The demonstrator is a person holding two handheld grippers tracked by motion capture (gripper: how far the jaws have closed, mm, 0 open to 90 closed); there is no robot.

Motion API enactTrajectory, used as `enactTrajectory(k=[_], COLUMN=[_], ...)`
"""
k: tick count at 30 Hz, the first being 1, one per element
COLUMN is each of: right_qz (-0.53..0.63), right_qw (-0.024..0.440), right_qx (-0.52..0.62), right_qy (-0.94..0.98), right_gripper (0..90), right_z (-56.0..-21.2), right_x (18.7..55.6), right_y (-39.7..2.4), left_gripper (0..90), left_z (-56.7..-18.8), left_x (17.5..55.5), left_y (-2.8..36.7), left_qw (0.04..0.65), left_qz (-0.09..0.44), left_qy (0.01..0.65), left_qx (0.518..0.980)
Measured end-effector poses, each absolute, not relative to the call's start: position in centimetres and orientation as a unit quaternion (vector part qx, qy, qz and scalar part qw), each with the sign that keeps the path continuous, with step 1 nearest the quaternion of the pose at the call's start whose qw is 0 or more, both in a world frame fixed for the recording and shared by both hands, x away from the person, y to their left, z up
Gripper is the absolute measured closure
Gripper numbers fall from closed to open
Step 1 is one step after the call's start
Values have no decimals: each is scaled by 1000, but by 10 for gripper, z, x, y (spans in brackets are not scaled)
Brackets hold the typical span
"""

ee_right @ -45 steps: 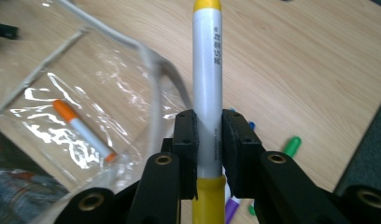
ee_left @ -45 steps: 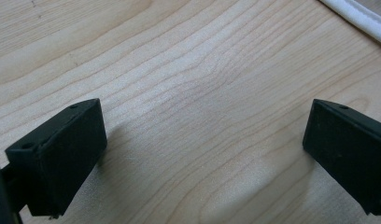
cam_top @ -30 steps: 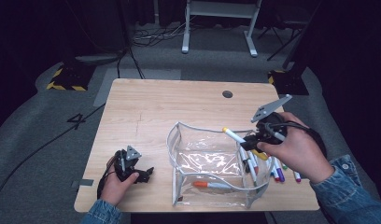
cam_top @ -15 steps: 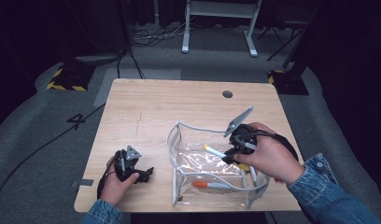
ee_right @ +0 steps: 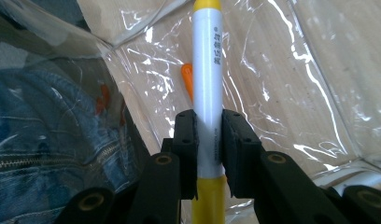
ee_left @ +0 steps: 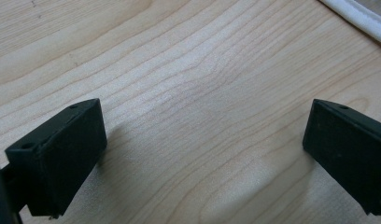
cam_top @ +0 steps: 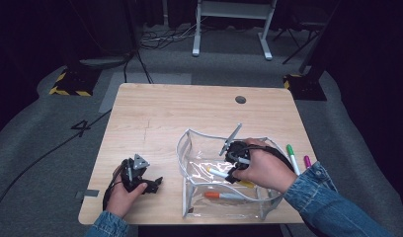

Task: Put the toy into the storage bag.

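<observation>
Right gripper view: yellow marker (ee_right: 207,84) print seemingly unreadable.

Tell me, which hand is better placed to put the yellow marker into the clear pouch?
Right. The right gripper already clamps the yellow marker inside the clear pouch; the left gripper rests open on the table, apart.

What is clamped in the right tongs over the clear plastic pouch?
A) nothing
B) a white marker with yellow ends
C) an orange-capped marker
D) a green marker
B: the right gripper view has the right tongs pressed on both sides of the white marker with yellow ends, above the clear plastic pouch.
</observation>
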State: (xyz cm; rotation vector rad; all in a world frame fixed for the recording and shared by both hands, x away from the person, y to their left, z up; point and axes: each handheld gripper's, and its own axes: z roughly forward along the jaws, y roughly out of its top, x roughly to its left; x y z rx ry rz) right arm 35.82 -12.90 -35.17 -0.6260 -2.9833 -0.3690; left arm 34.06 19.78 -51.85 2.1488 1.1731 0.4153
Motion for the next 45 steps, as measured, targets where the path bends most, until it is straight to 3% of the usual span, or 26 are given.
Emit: enactTrajectory(k=[13, 27, 31, 35, 45], right_qz=[-67, -29, -36, -67, -170], right_qw=[81, 92, 94, 78, -2], right_qx=[-185, -162, -163, -180, -221], right_qy=[-977, -982, -982, -978, -960], right_gripper=[766, 762, 660, 572, 558], right_z=[-389, -411, -412, -405, -341], right_x=[365, 367, 366, 366, 371], right_y=[-117, -116, -116, -118, -148], left_gripper=[1, 1, 1, 0, 1], left_z=[-518, -518, -519, -518, -518], left_x=[341, 341, 341, 341, 341], left_y=[198, 198, 198, 198, 198], left_qw=[322, 323, 324, 323, 323], left_qz=[156, 157, 159, 158, 157], left_qy=[447, 447, 447, 447, 447], left_qx=[820, 819, 818, 819, 819])
